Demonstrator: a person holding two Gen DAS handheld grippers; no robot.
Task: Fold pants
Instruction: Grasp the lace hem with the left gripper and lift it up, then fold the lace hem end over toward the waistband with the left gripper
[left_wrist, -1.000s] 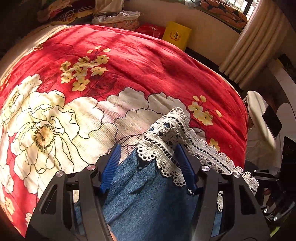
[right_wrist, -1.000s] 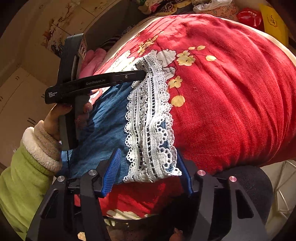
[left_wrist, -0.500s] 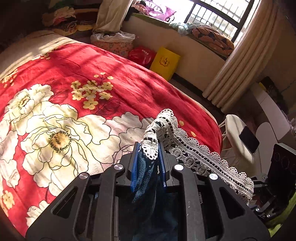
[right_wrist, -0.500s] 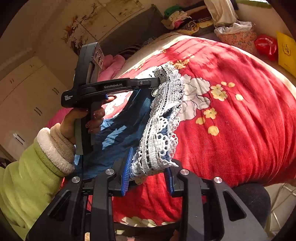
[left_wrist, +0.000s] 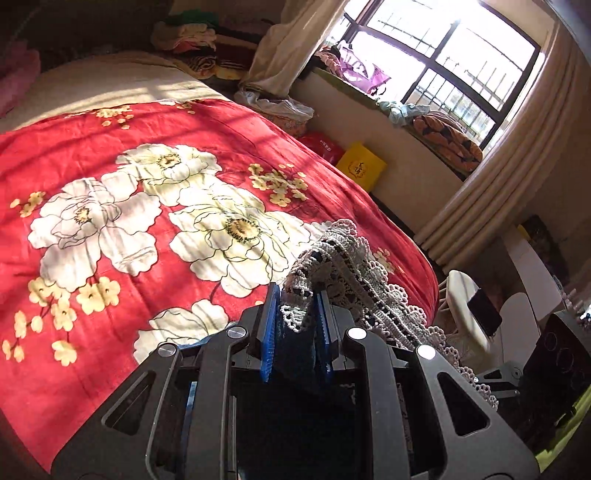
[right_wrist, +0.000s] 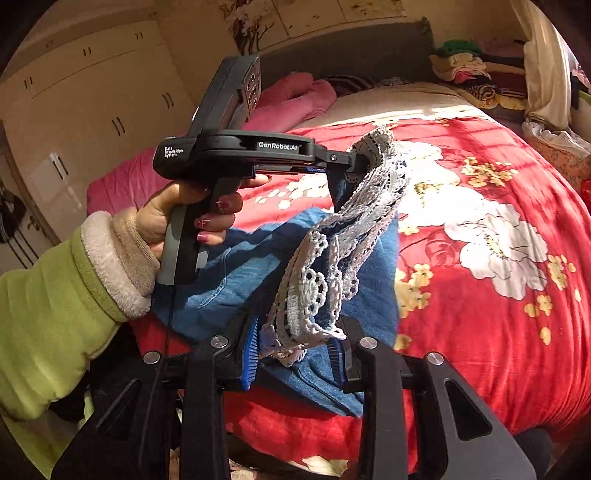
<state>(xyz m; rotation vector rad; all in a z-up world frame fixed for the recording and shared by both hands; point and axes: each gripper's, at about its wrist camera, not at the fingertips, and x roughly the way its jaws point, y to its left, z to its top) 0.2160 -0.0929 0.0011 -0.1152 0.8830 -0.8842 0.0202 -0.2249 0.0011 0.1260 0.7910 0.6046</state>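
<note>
Pants (right_wrist: 258, 266) lace hem raised above bed (right_wrist: 480, 332), left gripper (left_wrist: 295, 325) and right gripper (right_wrist: 295, 354) both clamping it

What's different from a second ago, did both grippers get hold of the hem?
Yes. Both jaws, open around the white lace hem of the blue denim pants earlier, have closed on it: left gripper, right gripper. Both raised it off the red floral bedspread. The bedspread is unchanged.
</note>
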